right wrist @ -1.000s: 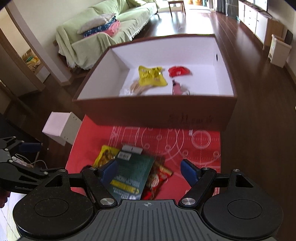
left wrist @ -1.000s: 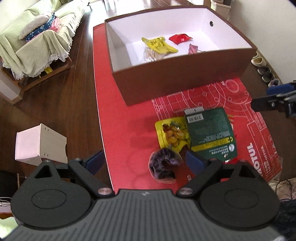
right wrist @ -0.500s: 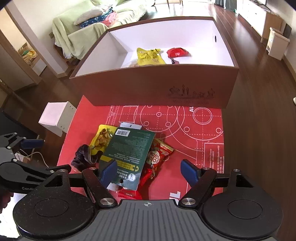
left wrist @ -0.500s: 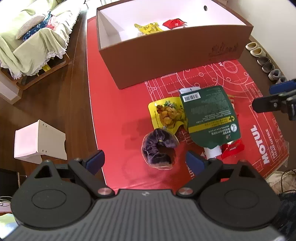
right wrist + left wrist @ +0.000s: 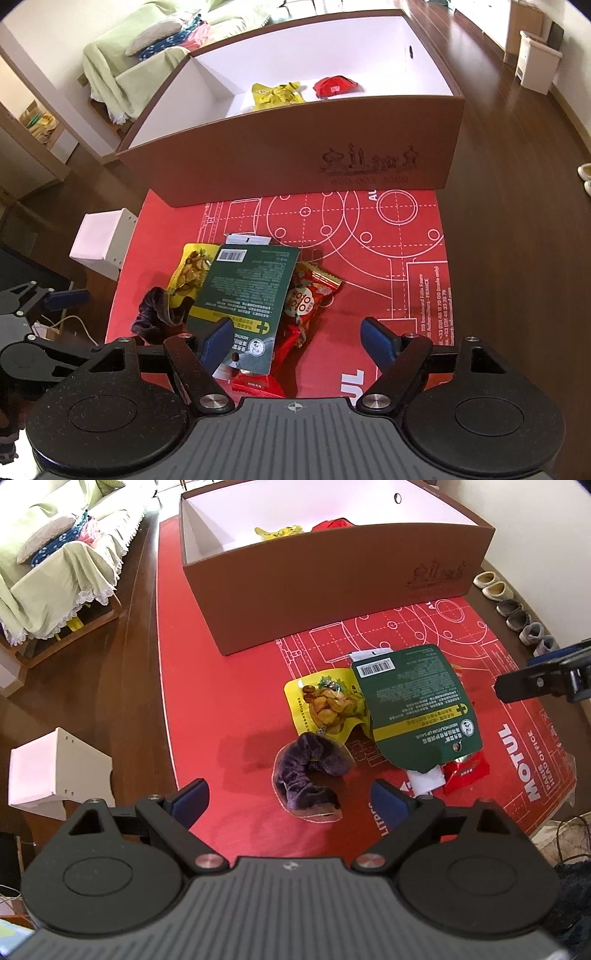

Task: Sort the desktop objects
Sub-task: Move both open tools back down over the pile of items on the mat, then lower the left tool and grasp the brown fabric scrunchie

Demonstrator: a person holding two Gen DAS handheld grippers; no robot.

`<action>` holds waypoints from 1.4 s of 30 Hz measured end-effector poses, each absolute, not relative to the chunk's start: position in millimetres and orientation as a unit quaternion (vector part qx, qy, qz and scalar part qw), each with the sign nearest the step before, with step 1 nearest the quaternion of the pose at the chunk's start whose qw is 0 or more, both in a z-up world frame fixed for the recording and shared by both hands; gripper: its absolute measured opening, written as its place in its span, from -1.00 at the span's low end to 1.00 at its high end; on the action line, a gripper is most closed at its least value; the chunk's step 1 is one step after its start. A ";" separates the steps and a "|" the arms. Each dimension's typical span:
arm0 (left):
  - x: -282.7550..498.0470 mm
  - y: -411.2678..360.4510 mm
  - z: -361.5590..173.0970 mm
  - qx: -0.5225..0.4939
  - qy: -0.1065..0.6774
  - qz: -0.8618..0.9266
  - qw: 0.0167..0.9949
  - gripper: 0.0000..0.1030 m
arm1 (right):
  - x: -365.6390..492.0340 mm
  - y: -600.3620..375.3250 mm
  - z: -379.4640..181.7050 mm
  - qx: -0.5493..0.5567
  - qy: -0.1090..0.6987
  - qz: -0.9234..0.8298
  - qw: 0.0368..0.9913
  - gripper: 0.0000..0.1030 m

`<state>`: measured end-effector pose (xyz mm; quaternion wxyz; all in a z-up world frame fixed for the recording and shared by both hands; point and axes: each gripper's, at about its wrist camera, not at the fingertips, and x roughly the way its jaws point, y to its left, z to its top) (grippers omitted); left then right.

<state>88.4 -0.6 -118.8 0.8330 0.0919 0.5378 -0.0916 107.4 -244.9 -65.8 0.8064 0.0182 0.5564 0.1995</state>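
Left gripper (image 5: 290, 799) at bottom of its frame, jaws spread wide, holding nothing; the purple velvet scrunchie (image 5: 308, 773) lies between the blue fingertips (image 5: 190, 801), just past them, on the red mat (image 5: 221, 686). Right gripper (image 5: 297, 341) also spread wide and empty, low in its frame, above the pile's near end; its left pad overlaps the green card package (image 5: 249, 291) in view, contact cannot be told.

Pile sits centre of the mat: green card package on top, yellow snack pouch (image 5: 327, 701) partly under its left edge, touching the scrunchie. Red snack wrapper (image 5: 314, 295) pokes out at the package's right side; small red packet (image 5: 467, 773) at its lower end.

Brown box (image 5: 295, 155) with white inside in upper frame, on the mat's far end. Inside it: a yellow packet (image 5: 277, 94) and a red packet (image 5: 334, 86), side by side.
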 end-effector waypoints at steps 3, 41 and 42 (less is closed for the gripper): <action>90.9 1.7 -125.3 0.084 0.539 -0.097 0.832 0.80 | 107.3 -245.2 -67.8 0.021 0.560 0.194 0.805 0.52; 83.6 42.0 -153.5 0.038 0.573 -0.145 0.806 -0.57 | 112.5 -168.1 -113.7 -0.038 0.578 0.221 0.784 1.00; 83.9 42.0 -153.9 0.037 0.574 -0.146 0.805 -0.57 | 112.6 -165.1 -116.1 -0.046 0.579 0.223 0.783 1.00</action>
